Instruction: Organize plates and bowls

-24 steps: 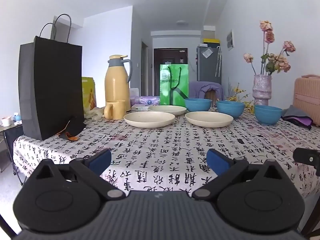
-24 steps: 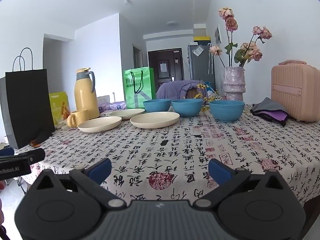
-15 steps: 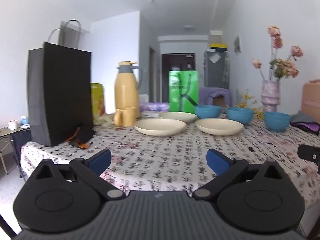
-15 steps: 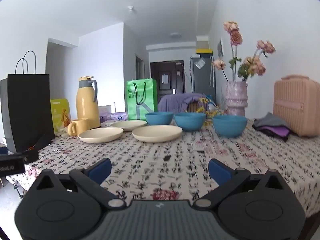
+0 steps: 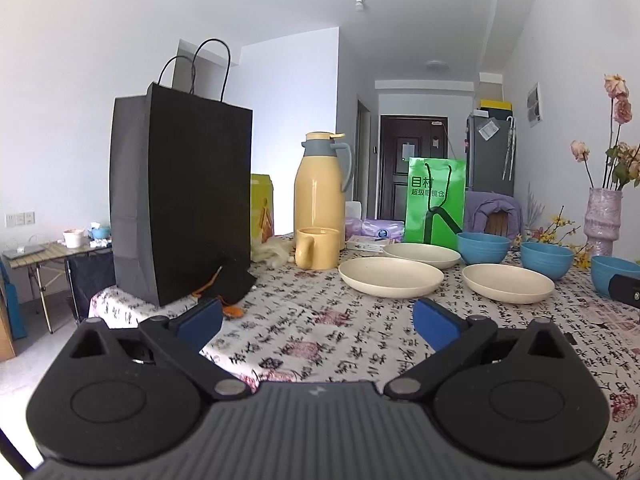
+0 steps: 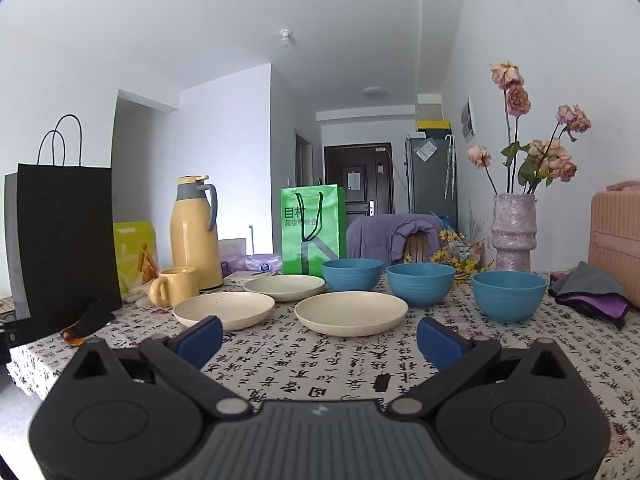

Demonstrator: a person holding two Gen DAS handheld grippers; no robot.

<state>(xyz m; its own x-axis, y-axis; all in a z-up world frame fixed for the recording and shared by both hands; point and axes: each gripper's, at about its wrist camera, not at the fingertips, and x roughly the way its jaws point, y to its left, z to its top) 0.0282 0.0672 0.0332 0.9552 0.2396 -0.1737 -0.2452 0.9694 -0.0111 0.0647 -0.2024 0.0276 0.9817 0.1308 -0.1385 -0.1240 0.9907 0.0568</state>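
Observation:
Three cream plates lie on the patterned tablecloth: a left plate (image 6: 224, 310), a back plate (image 6: 284, 287) and a right plate (image 6: 351, 313). Behind and to their right stand three blue bowls: left bowl (image 6: 352, 275), middle bowl (image 6: 420, 283), right bowl (image 6: 508, 295). The left wrist view shows the same plates (image 5: 391, 277) (image 5: 508, 282) and bowls (image 5: 483, 247). My left gripper (image 5: 318, 324) is open over the near table edge, nothing between its blue pads. My right gripper (image 6: 320, 340) is open too, short of the plates.
A black paper bag (image 5: 182, 196) stands at the table's left end, with a yellow thermos (image 5: 320, 190) and mug (image 5: 318, 248) beside it. A green bag (image 6: 312, 228) stands behind the plates. A vase of flowers (image 6: 514, 232), folded cloth (image 6: 588, 292) and pink case (image 6: 616, 240) are at the right.
Both grippers have moved forward toward the table; the plates and bowls look nearer. The left view has swung left, so the black bag fills more of it. Jaws stay wide.

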